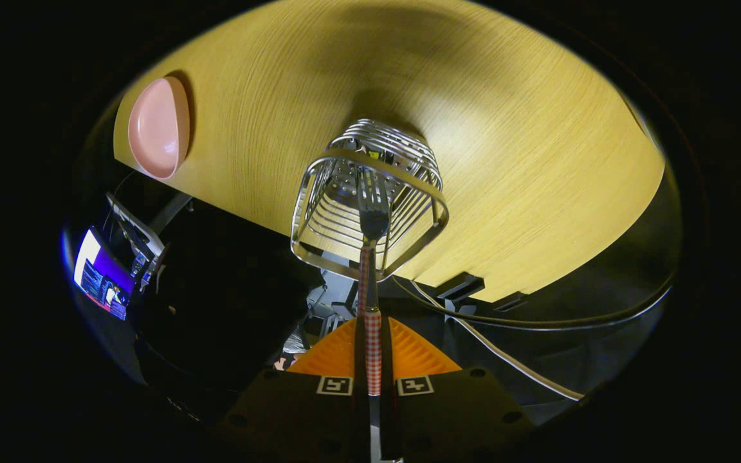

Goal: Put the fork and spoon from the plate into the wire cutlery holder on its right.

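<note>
Steel fork (374,209), stiff and light, sits clamped by its checked handle between my gripper (372,360) fingers, tines at twelve o'clock from them, dipping inside the wire cutlery holder (370,199). That slim handle could twist, so a mid-handle hold seems safest. At ten o'clock lies the pink plate (159,127); I cannot make out any spoon on it.

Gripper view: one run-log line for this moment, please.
hand-held gripper: shut on checked-handled metal fork | fork tines: inside round wire cutlery holder | pink plate: apart on wooden table
</note>
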A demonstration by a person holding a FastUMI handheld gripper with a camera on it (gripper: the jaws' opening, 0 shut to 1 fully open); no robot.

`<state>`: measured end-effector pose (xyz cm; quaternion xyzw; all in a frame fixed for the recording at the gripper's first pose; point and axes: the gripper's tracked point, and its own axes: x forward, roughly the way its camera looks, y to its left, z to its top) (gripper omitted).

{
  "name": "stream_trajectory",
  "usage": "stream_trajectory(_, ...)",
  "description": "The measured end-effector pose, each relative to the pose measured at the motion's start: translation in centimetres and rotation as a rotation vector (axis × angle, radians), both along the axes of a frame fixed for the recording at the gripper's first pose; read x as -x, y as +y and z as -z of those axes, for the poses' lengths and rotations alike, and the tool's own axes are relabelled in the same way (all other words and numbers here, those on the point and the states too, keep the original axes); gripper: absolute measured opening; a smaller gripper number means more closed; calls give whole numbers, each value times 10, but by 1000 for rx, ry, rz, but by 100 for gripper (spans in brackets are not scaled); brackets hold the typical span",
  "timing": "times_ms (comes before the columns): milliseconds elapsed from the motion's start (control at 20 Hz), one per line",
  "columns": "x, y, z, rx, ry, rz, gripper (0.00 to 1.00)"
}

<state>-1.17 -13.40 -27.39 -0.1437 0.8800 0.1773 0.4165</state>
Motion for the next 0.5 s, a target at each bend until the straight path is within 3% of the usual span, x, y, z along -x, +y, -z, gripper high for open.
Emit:
stream_trajectory(200,-9,2,3,-14,-21,13,13)
stream_trajectory(300,-11,8,8,-29,-45,18,25)
stream_trajectory(350,-12,8,6,-41,-61,29,37)
stream_trajectory(500,-7,3,-1,-84,-139,44,46)
